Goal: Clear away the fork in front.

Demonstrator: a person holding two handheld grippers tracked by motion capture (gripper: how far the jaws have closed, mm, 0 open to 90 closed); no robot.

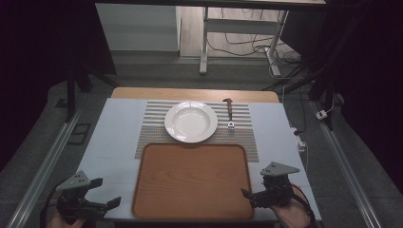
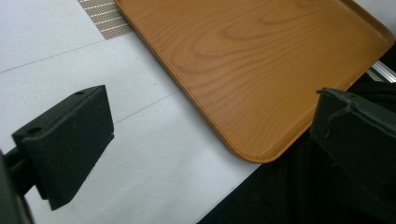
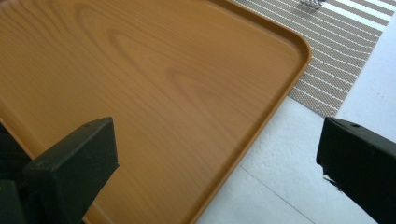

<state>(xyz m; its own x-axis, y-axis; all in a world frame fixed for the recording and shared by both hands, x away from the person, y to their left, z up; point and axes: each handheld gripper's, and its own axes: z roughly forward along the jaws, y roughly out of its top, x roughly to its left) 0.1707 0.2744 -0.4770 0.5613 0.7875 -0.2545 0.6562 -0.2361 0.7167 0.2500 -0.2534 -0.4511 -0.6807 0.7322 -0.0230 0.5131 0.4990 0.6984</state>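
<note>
On the white table (image 1: pixel 114 142) lies a striped mat (image 1: pixel 247 124), and past the white top a strip of bare wood shows at the far edge. A white plate (image 1: pixel 190 121) sits on the mat. Just beside it, to the right, lies a fork (image 1: pixel 230 114) with a dark handle. In front of the plate is a big wooden tray (image 1: pixel 192 180) with nothing on it. The left gripper (image 1: pixel 105 193) is near the tray's left side, with its jaws wide apart and holding nothing. The right gripper (image 1: pixel 246 193) is at the tray's right side, with its jaws wide apart too. Behind the table the room is dark. The floor is grey, and a white desk frame (image 1: pixel 237 35) stands there with cables (image 1: pixel 247 47) on the floor.
</note>
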